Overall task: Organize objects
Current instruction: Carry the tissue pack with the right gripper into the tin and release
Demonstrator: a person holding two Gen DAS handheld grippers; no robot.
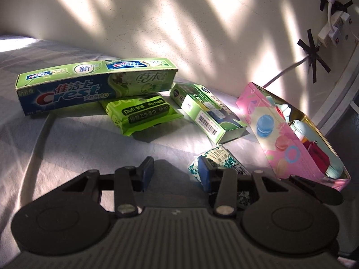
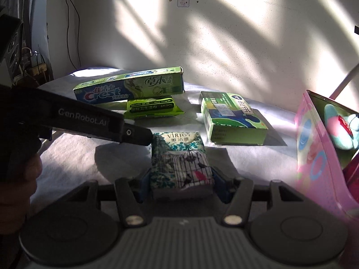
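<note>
A green Crest toothpaste box (image 1: 96, 85) (image 2: 130, 87) lies on the grey cloth at the back, resting on a green Dafi wipes pack (image 1: 141, 115) (image 2: 152, 108). A smaller green box (image 1: 208, 112) (image 2: 233, 118) lies to its right. A Virjoy tissue pack (image 2: 179, 159) (image 1: 215, 159) lies in front. My right gripper (image 2: 180, 181) has its blue pads on both sides of the pack, closed on it. My left gripper (image 1: 177, 172) is open and empty, its right finger beside the pack. A pink box (image 1: 289, 134) (image 2: 318, 152) stands open at the right.
The pink box holds a teal item (image 2: 341, 127) and a red item (image 1: 316, 157). A white wall is close behind. A power strip (image 1: 334, 29) and cable with black tape hang on the wall at right. The left gripper's arm (image 2: 89, 118) crosses the right wrist view.
</note>
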